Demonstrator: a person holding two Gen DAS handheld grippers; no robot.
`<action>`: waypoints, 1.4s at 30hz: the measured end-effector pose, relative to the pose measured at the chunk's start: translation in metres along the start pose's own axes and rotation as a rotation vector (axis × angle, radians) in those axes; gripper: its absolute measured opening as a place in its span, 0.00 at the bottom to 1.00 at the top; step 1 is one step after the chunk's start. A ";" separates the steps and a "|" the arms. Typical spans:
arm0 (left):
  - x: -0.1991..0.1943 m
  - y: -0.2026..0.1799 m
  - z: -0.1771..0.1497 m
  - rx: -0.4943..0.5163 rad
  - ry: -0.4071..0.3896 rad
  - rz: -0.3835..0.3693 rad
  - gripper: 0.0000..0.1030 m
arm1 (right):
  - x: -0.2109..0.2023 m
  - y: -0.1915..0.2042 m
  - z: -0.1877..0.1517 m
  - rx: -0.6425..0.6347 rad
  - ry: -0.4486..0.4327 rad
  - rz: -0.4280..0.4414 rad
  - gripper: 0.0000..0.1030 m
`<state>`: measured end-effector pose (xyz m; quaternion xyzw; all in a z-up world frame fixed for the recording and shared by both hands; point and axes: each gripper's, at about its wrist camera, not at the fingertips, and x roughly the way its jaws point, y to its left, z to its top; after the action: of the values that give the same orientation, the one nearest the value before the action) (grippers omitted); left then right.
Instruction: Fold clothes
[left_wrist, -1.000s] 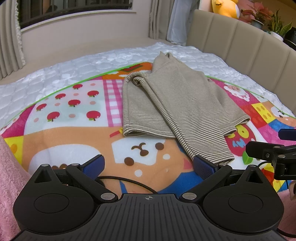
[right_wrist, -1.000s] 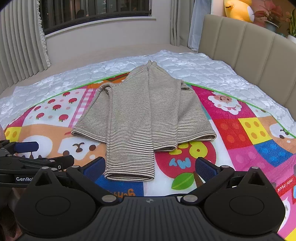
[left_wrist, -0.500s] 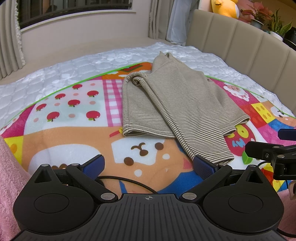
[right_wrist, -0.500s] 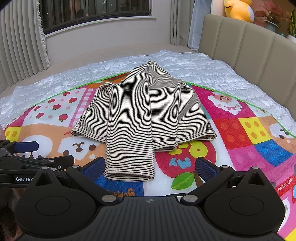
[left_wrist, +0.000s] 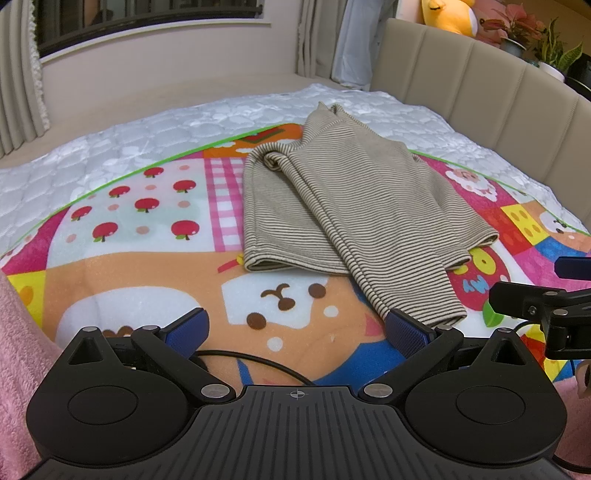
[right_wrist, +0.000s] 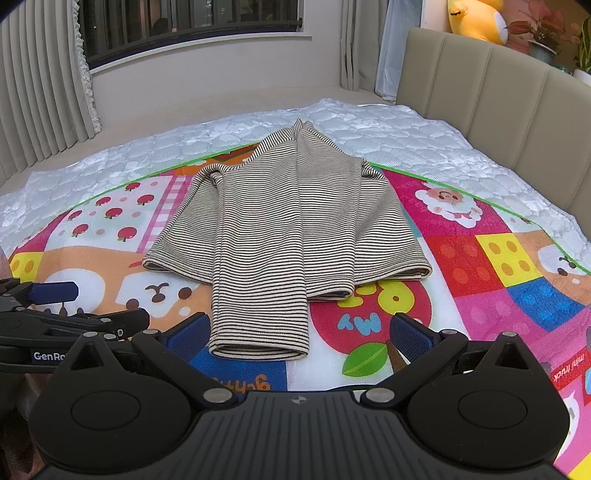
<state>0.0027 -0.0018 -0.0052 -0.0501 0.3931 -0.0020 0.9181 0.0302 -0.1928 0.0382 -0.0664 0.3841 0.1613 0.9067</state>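
Note:
A beige striped garment (left_wrist: 343, 210) (right_wrist: 288, 236) lies partly folded on a colourful cartoon play mat (left_wrist: 147, 266) (right_wrist: 480, 288), with one long sleeve laid over its middle toward me. My left gripper (left_wrist: 297, 328) hovers open just short of the sleeve's cuff, which ends beside its right blue pad. In the right wrist view my right gripper (right_wrist: 299, 334) stands open too, the cuff (right_wrist: 258, 345) lying between its blue fingertips. Each gripper appears at the edge of the other's view, and both hold nothing.
The mat lies on a white quilted mattress (left_wrist: 110, 147) (right_wrist: 406, 129). A beige padded headboard (right_wrist: 498, 110) runs along the right, with a yellow plush toy (right_wrist: 472, 18) and potted plants on top. Pink fabric (left_wrist: 18, 350) is at my near left. A black cable (left_wrist: 258, 363) trails under the left gripper.

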 end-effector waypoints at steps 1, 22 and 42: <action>0.000 0.000 0.000 -0.001 0.002 0.001 1.00 | 0.000 -0.001 0.000 0.005 0.002 0.006 1.00; 0.060 -0.003 0.129 0.007 -0.035 -0.314 1.00 | 0.038 -0.081 0.106 0.308 -0.250 0.192 1.00; 0.202 0.031 0.127 -0.267 0.247 -0.406 1.00 | 0.123 -0.076 0.105 0.240 -0.296 0.089 1.00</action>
<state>0.2324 0.0318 -0.0668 -0.2479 0.4808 -0.1405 0.8292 0.2077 -0.2089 0.0222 0.0836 0.2658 0.1625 0.9466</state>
